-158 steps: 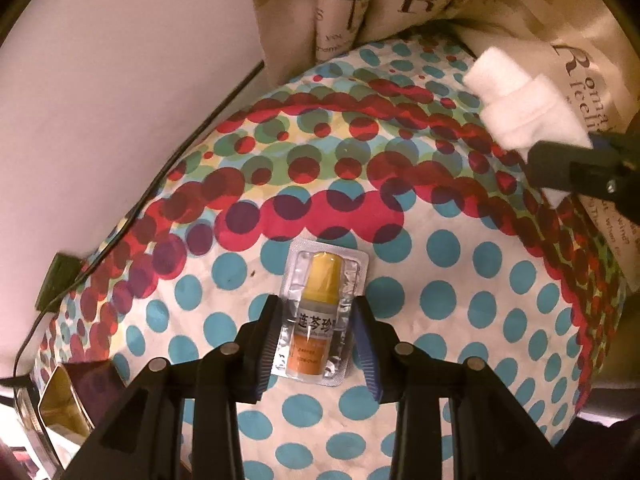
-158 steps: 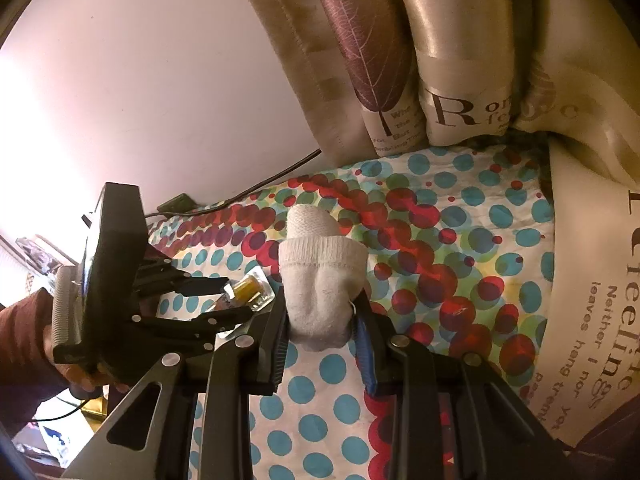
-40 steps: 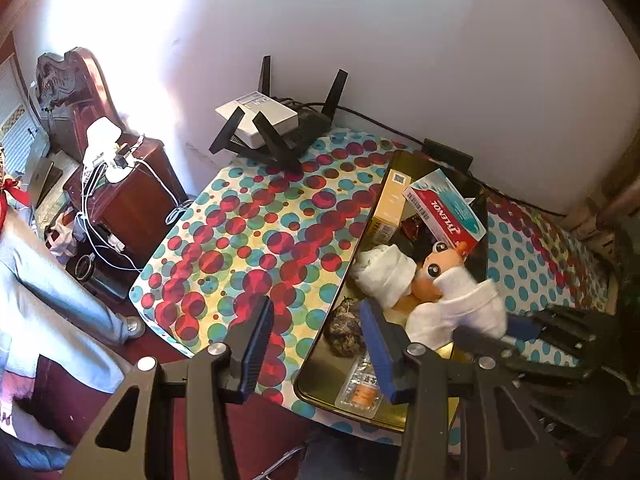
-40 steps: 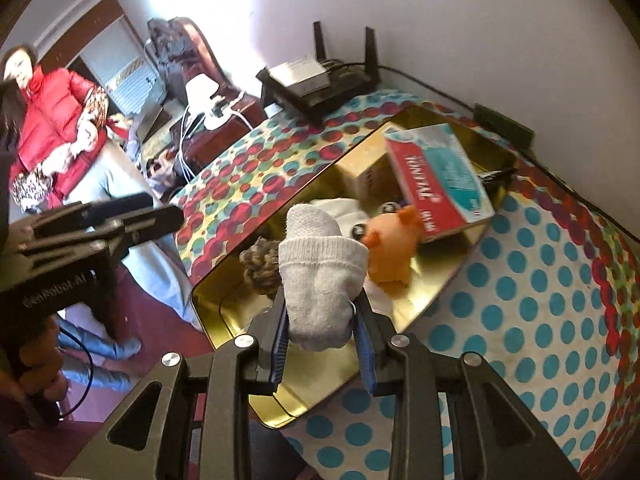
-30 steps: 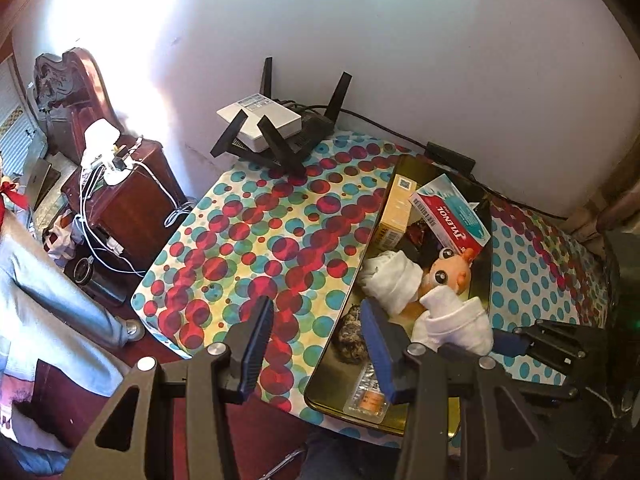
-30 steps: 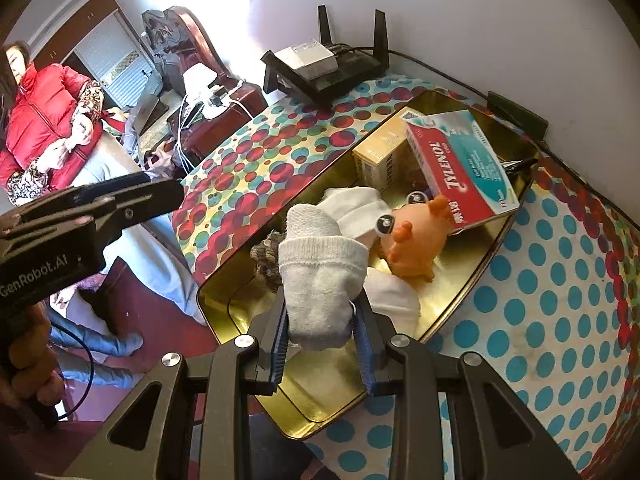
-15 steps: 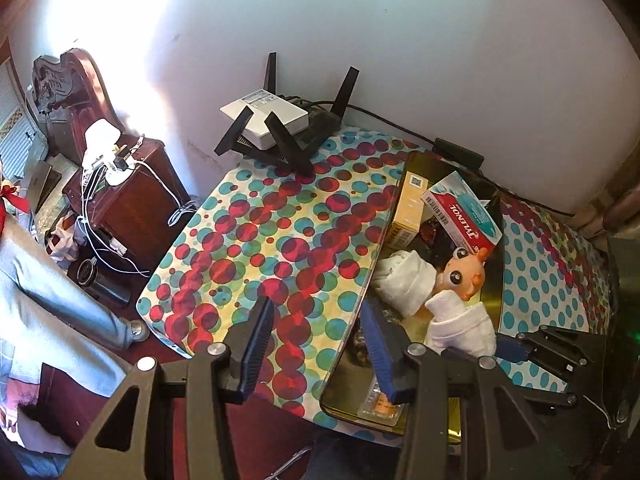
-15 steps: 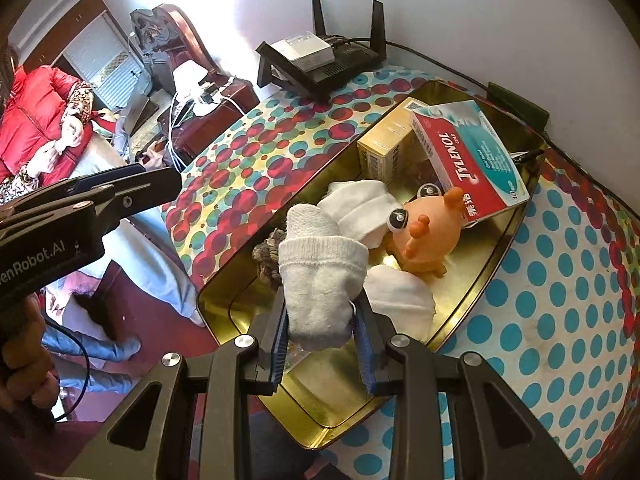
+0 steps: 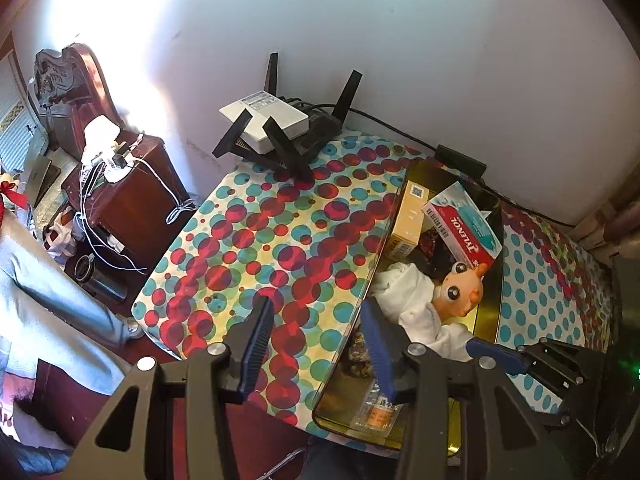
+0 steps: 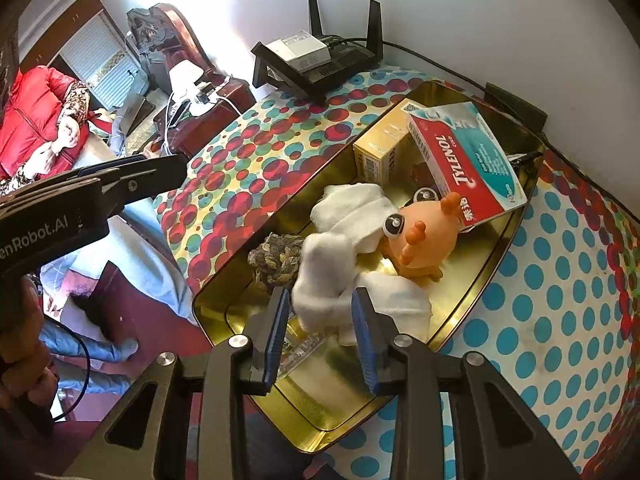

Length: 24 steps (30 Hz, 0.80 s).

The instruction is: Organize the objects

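Left wrist view
Left tongs: released and empty, as in the earlier frames; nothing lies between the blue pads, which hang over the edge of the worktop.
Gold tray: to the right of the left tongs, partly behind the right-hand pad.
Blister-packed bottle: in the near corner of the tray, below the right-hand pad; it already counts as put away.
Right tongs: enter from the right edge, tips at the white cloth bundles.

Right wrist view
Right tongs: the jaws are opening; a moment ago they clamped the rolled white sock squarely.
Rolled white sock: between the pads but tipped to the left and blurred, apparently slipping free; whether the pads touch it cannot be told.
Landing place: straight ahead of the tongs, inside the gold tray, beside the brown knitted ball and against the other white bundles.
Tray contents beyond the tongs: orange toy, Tylenol box, yellow carton.
Left tongs: at the left edge of this view, held in a hand, clear of the tray.

Meaning for the task
Judgement: the sock is being dropped into the tray, so this item looks all but stowed; both tongs should then be free.
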Tool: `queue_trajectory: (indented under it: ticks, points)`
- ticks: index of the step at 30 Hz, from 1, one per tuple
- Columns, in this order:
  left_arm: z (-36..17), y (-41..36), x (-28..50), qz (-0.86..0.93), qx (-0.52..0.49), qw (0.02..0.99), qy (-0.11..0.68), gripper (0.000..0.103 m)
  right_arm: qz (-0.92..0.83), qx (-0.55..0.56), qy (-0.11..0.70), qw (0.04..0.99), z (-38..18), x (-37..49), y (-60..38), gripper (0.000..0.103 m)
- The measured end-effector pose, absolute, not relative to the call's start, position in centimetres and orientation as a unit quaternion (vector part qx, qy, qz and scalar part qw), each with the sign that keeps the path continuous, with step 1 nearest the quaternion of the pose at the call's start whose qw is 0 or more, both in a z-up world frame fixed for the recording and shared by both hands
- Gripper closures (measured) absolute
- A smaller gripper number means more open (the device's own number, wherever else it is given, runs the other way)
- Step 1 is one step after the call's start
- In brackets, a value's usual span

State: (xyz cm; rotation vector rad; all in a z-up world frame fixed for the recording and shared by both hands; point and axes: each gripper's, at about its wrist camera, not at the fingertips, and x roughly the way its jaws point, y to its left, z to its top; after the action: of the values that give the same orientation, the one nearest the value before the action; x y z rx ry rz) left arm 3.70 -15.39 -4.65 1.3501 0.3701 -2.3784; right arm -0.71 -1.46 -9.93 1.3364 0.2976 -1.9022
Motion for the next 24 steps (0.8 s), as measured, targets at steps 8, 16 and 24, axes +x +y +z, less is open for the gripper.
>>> queue_trajectory:
  ticks: [8,16,24]
  points:
    - [-4.3,-14.5,2.8,-0.848,0.477,0.188,0.132,0.057,-0.760,0.511,0.120,0.384,-8.8,-0.6,-0.5,0.061]
    - [-3.8,-13.0,2.5,-0.851,0.472,0.200,0.115,0.056,-0.803,0.464,0.120,0.354,-6.0,-0.2,1.2,0.015]
    - [-3.2,-11.6,1.8,-0.858,0.466,0.188,0.102,0.055,-0.835,0.443,0.097,0.312,-3.7,-1.4,3.1,0.001]
